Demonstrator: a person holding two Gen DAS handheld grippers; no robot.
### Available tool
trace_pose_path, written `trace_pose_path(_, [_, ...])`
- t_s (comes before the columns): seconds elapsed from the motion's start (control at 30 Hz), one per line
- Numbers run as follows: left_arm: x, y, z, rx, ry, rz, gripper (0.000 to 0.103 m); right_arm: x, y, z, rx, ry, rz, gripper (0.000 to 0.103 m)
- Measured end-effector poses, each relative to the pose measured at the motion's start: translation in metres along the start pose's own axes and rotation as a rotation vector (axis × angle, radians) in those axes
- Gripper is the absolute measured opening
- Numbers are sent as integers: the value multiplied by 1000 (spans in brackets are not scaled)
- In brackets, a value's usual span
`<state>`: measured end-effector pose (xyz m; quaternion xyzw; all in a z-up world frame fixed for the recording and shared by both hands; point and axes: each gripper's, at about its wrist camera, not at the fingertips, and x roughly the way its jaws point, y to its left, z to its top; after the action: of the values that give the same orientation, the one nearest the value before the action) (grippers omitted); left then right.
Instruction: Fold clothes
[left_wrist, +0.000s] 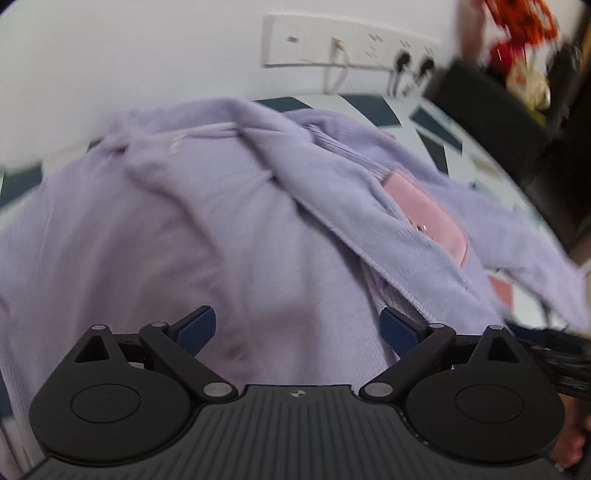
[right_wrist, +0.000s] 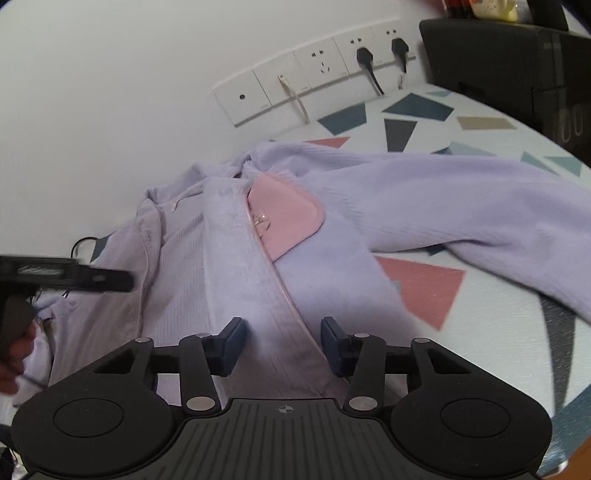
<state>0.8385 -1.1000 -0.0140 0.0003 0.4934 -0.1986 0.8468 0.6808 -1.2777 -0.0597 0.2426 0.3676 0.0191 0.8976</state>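
A lavender fleece jacket (left_wrist: 155, 229) with a pink pocket (left_wrist: 424, 214) lies spread on the patterned table. My left gripper (left_wrist: 297, 328) is open just above the jacket's body, holding nothing. In the right wrist view the jacket (right_wrist: 332, 258) lies with its pink pocket (right_wrist: 284, 218) up and one sleeve (right_wrist: 480, 210) stretched to the right. My right gripper (right_wrist: 280, 343) is open over the jacket's front edge strip, holding nothing. The left gripper shows at the left edge of the right wrist view (right_wrist: 74, 277).
The tabletop (right_wrist: 491, 339) is white with coloured triangles. A white wall with a socket strip (right_wrist: 314, 77) and plugged cables stands behind. A black box (right_wrist: 517, 66) stands at the back right. Red items (left_wrist: 517, 22) sit on top of it.
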Motion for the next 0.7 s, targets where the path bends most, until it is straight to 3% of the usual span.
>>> trace_pose_path(0.1, [-16,42,-7,-107,-8,-65,97,-7,16,-2,21,-12,-14,19])
trace_pose_path(0.2, [-33,76,-12,-134,-37,-69,97,-17,41,-6,30,-24,-7,11])
trace_pose_path(0.37, [-56,122,-18,-158,-66,-90,97,-9,96,-17,40,4,53,9])
trace_pose_path(0.5, [-53,140,-10,-166,-45,-116,97,15,134,-33,-41,66,27,11])
trace_pose_path(0.6, [-45,135,1,-120,-40,-118,97,28,130,-45,24,95,9,26])
trace_pose_path(0.7, [-33,112,14,-50,-45,-134,97,15,116,-52,127,60,29,29])
